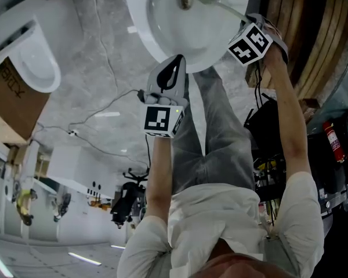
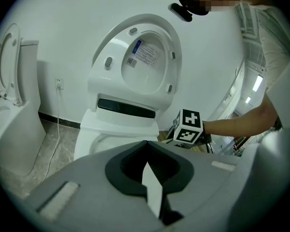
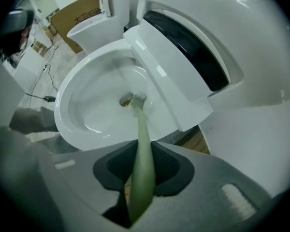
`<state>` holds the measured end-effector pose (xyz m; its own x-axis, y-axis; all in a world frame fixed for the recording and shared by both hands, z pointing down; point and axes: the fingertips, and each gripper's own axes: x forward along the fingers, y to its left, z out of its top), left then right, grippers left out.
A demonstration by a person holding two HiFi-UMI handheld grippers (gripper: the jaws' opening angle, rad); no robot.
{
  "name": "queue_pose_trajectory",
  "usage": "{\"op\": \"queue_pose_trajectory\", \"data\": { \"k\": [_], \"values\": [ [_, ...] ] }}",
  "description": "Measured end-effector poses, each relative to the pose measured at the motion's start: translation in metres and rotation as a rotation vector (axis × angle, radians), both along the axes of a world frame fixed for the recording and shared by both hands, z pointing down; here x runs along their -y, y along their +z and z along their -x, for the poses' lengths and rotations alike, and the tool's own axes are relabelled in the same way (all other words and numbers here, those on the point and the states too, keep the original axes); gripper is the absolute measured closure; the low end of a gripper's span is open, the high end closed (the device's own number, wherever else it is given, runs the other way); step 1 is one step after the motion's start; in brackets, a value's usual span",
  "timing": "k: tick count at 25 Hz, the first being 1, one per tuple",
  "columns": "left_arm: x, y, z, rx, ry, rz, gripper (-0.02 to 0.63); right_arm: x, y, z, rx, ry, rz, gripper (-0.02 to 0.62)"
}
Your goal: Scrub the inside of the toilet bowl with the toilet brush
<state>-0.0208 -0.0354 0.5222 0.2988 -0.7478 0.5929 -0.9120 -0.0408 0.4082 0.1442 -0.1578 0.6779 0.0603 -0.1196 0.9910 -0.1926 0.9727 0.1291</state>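
The white toilet bowl (image 1: 162, 22) stands open, its lid (image 2: 142, 57) raised. My right gripper (image 1: 250, 23) is shut on the pale green handle (image 3: 143, 144) of the toilet brush. The brush head (image 3: 135, 100) sits low inside the bowl (image 3: 82, 115), by the drain hole. In the head view the handle (image 1: 217, 3) slants over the rim to the brush head (image 1: 187, 0). My left gripper (image 1: 173, 63) hangs in front of the bowl, apart from it, jaws together with nothing in them. Its own view shows its jaws (image 2: 147, 146) below the bowl's rim (image 2: 99, 139) and the right gripper's marker cube (image 2: 188, 127).
A second toilet (image 1: 32, 62) stands to the left next to a cardboard box (image 1: 6, 97). Cables (image 1: 104, 114) run over the grey marble floor. Wooden slats (image 1: 313, 39) lie right of the bowl, with a red fire extinguisher (image 1: 332, 141) nearby.
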Motion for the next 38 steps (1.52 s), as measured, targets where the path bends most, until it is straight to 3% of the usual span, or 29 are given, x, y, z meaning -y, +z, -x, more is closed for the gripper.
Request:
{"op": "queue_pose_trajectory", "data": {
  "k": [10, 18, 22, 30, 38],
  "values": [
    [-0.003, 0.004, -0.004, -0.037, 0.093, -0.005, 0.588, -0.003, 0.015, 0.012, -0.013, 0.296, 0.069, 0.506],
    [-0.008, 0.004, 0.024, -0.058, 0.115, -0.014, 0.588, 0.016, 0.024, 0.031, -0.037, 0.423, 0.068, 0.492],
    [-0.014, 0.005, 0.038, -0.064, 0.101, -0.008, 0.588, 0.019, 0.017, 0.040, -0.029, 0.439, 0.054, 0.490],
    [-0.020, 0.004, 0.046, -0.077, 0.087, -0.012, 0.588, 0.020, -0.003, 0.065, 0.048, 0.453, 0.005, 0.489],
    [-0.028, 0.003, 0.046, -0.077, 0.100, -0.014, 0.588, -0.017, -0.006, 0.080, 0.202, 0.646, 0.014, 0.491]
  ]
}}
